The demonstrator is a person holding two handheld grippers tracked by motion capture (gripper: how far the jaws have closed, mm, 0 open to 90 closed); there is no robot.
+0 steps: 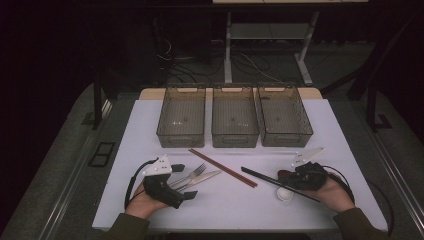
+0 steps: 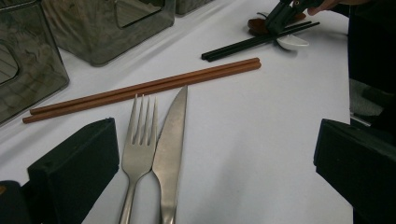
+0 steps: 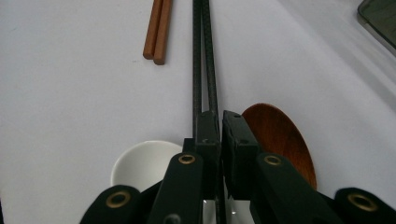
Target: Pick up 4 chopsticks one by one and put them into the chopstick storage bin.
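Right tool (image 3: pixel 219 126) clenched on black chopsticks (image 3: pixel 202 60) above the table (image 1: pixel 320 130). Left tool (image 2: pixel 215 154) released, straddling fork (image 2: pixel 140 140) and knife (image 2: pixel 170 135).

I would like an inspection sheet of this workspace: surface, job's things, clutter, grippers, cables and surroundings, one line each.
Surface: white table, no spills seen.
Job's things: black chopsticks, brown chopsticks, fork and knife side by side, white spoon, brown wooden spoon; three grey bins in a row, nothing seen inside.
Clutter: nothing seen.
Grippers: left gripper open, fork and knife between its jaws, untouched; right gripper shut on the black chopsticks.
Cables: black cable loops from the left gripper; loose wires on the floor.
Surroundings: dark room, desk frame behind.
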